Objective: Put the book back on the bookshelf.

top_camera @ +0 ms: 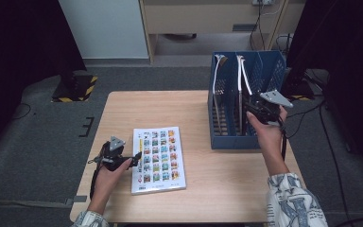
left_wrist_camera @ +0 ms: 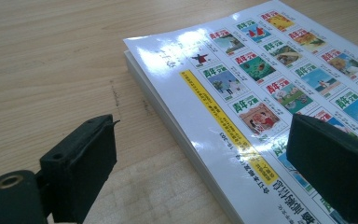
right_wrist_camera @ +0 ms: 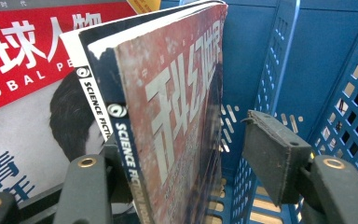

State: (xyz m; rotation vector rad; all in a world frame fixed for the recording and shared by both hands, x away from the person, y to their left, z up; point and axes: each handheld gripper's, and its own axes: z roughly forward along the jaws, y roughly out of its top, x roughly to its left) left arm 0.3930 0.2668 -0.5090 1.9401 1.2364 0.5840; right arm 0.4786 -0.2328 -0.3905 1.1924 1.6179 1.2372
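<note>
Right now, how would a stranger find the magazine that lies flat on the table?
On the wooden table, look left of the blue file rack. There the magazine lies flat beside the left tongs; a grid of small colourful covers fills its white page, while the other magazines stand upright in the rack.

magazine spine (right_wrist_camera: 121, 154) — "SCIENCE FIC…" | red magazine (right_wrist_camera: 23, 42) — seemingly "GLOBAL P…"
</note>
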